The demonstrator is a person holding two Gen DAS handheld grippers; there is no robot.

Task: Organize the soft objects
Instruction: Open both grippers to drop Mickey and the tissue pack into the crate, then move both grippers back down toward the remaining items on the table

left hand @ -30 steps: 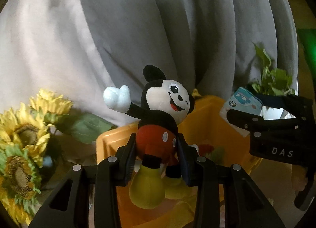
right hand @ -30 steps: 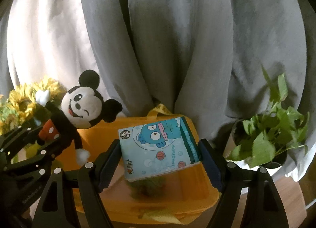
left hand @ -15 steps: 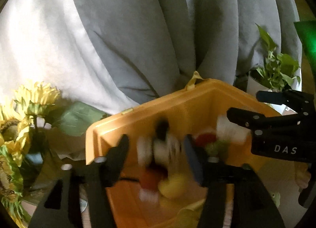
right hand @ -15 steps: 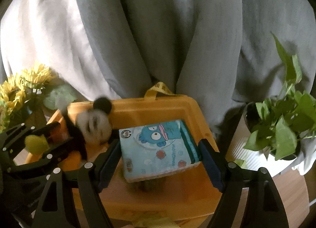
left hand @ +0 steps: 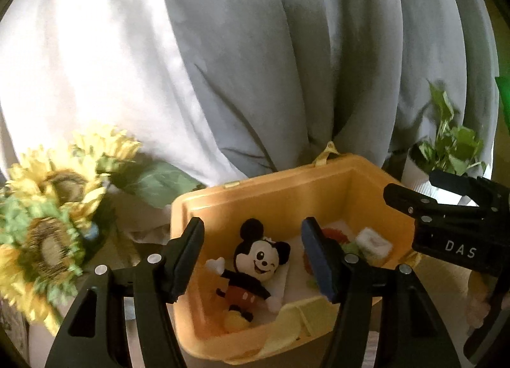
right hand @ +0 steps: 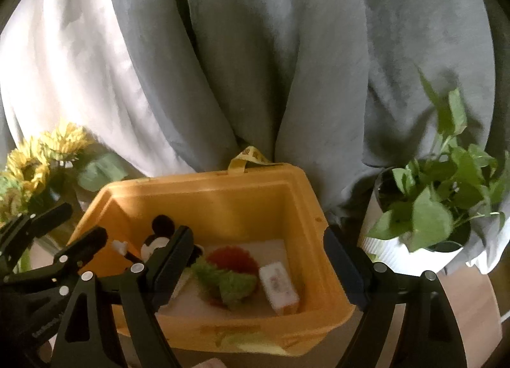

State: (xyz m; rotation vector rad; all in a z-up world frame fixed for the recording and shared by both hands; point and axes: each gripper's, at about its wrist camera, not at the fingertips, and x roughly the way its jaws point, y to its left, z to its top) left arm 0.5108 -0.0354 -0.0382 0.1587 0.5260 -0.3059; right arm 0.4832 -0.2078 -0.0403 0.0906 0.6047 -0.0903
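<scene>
Mouse plush (left hand: 251, 272) low inside yellow bin (left hand: 287, 183)

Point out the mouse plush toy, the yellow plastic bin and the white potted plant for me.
mouse plush toy (left hand: 260, 259): left wrist view, face.
yellow plastic bin (right hand: 223, 180): right wrist view, back rim.
white potted plant (right hand: 387, 245): right wrist view, pot wall.

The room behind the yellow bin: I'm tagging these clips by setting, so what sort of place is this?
Probably a home, perhaps a living room or bedroom by a window. Long grey curtains hang behind the yellow bin, with a potted green plant on one side and sunflowers on the other.
</scene>
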